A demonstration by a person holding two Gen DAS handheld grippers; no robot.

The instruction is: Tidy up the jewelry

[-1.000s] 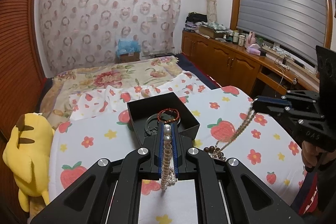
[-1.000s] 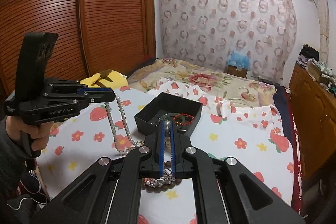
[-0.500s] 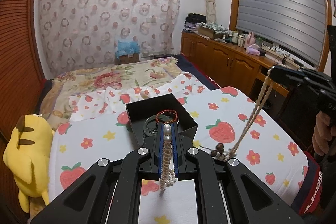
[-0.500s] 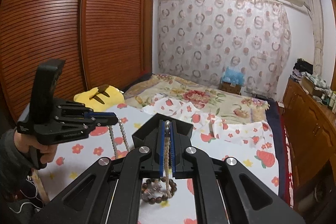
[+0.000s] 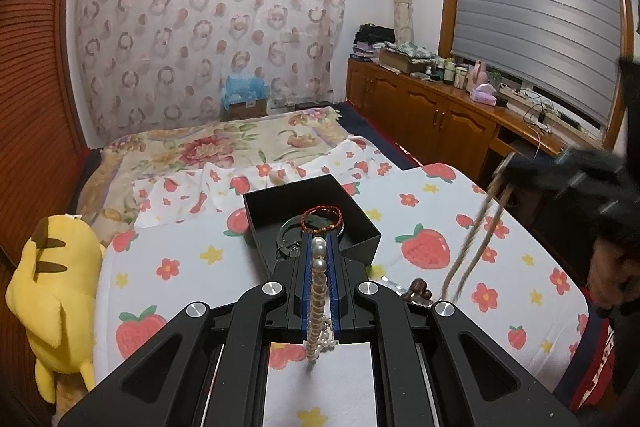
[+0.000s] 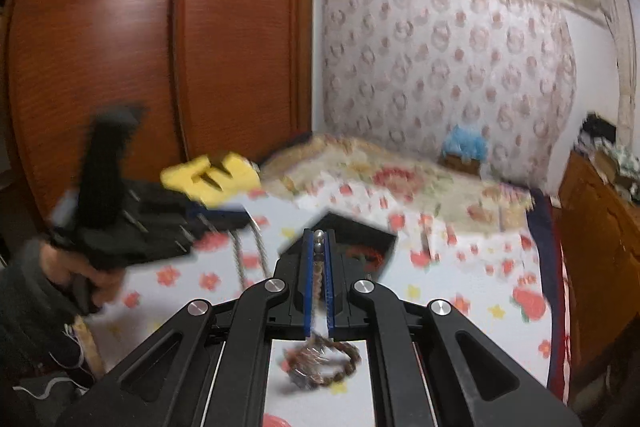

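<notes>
Left wrist view is showing a string of white round pearls (image 5: 319, 291) lying pinched between the left gripper (image 5: 319, 247)'s closed jaws, above an open black square box (image 5: 312, 215) on the strawberry-print bed sheet (image 5: 168, 259). Right gripper (image 6: 319, 247) (blurred) is clamping a brown wooden bead bracelet (image 6: 320, 363), dangling below.

I see a yellow plush toy (image 5: 52, 291) at the strawberry-print bedsheet's (image 5: 168, 267) left edge; wooden cabinets (image 5: 432, 115) line the right wall.
</notes>
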